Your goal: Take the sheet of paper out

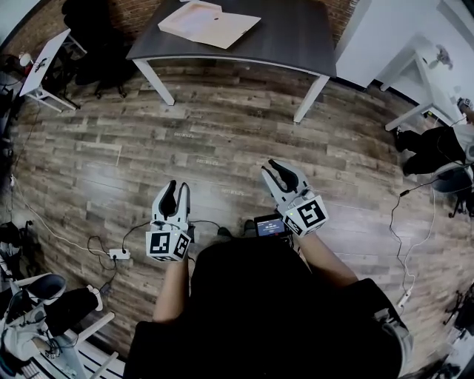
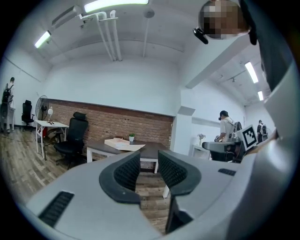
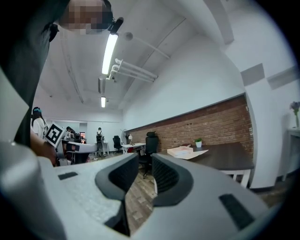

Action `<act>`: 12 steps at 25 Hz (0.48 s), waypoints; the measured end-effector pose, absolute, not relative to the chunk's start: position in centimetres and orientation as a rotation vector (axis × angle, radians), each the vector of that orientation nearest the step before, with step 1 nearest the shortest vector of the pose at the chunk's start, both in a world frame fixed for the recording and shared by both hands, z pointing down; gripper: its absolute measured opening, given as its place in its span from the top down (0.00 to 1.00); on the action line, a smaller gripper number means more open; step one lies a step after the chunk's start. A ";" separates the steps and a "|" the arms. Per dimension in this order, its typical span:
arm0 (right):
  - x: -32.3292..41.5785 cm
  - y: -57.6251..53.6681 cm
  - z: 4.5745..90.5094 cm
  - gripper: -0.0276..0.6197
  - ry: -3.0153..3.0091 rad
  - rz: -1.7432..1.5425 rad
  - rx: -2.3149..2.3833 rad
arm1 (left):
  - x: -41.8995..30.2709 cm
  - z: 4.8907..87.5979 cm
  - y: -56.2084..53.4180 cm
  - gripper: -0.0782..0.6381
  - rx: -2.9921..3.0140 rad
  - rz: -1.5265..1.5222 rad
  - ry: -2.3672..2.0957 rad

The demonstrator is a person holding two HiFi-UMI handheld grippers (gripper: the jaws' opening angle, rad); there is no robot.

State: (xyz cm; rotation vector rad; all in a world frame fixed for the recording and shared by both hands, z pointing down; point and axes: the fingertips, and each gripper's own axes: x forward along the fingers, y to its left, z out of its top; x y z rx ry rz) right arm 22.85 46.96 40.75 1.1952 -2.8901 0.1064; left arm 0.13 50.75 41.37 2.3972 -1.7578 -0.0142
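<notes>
Both grippers empty: left gripper (image 1: 178,189) and right gripper (image 1: 278,169) level over floor, jaws apart, nothing between. Folder (image 1: 209,24) on dark table (image 1: 289,37), well ahead; sheet probably inside. Close in first, pin folder with one gripper, pinch sheet edge with other.

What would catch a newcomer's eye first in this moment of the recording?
Two white tools with black jaws, the left tool and the right tool, hang open and empty over the brown wood-plank floor in the head view's middle. Beyond them, at the top, a dark grey table with white legs bears a pale flat paper folder.
</notes>
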 end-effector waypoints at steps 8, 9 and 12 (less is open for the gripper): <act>24.4 44.5 41.2 0.82 -2.896 0.115 1.199 | 1.7 42.0 49.9 0.73 2.379 0.001 -1.763; 24.5 44.1 41.3 0.82 -2.895 0.121 1.204 | 1.8 42.2 49.5 0.73 2.375 0.007 -1.757; 24.4 42.3 41.9 0.82 -2.891 0.141 1.196 | 1.7 43.1 47.7 0.73 2.360 0.001 -1.747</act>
